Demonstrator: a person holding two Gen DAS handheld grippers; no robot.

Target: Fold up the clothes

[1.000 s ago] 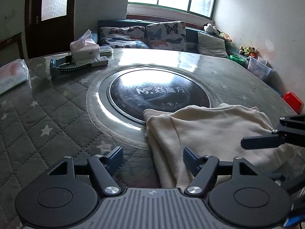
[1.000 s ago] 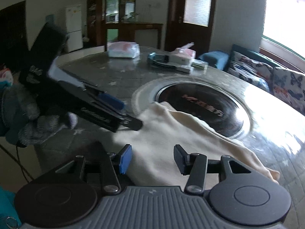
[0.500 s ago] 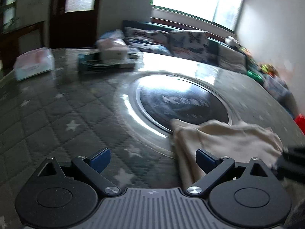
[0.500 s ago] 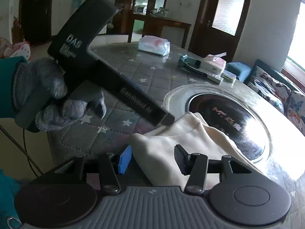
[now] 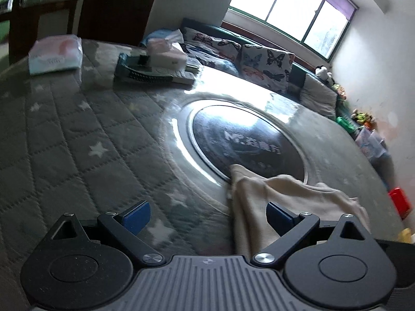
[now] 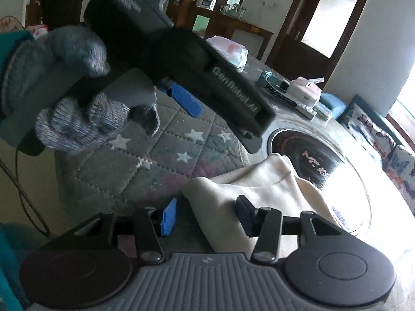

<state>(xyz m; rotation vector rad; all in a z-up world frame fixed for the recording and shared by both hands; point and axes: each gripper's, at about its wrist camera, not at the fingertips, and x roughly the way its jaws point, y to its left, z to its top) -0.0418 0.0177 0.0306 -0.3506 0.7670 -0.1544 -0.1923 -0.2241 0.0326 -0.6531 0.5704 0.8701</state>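
One cream garment [image 5: 293,197], loosely bunched on your quilted table [image 5: 64,140] beside the dark glass disc [image 5: 246,145]; folding looks unfinished. Your left gripper [image 5: 207,213] has just spread wide, empty. Your right gripper [image 6: 205,213] straddles the cloth's corner, pads not yet pressing.

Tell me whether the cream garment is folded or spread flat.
Folded roughly: the cream garment lies bunched in overlapping layers with rumpled edges on the quilted table.

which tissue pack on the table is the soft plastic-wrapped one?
The white-and-pink pack lying alone near the far left edge. The other, a tissue box, is rigid, with a tissue sticking up, and sits beside the teal item.
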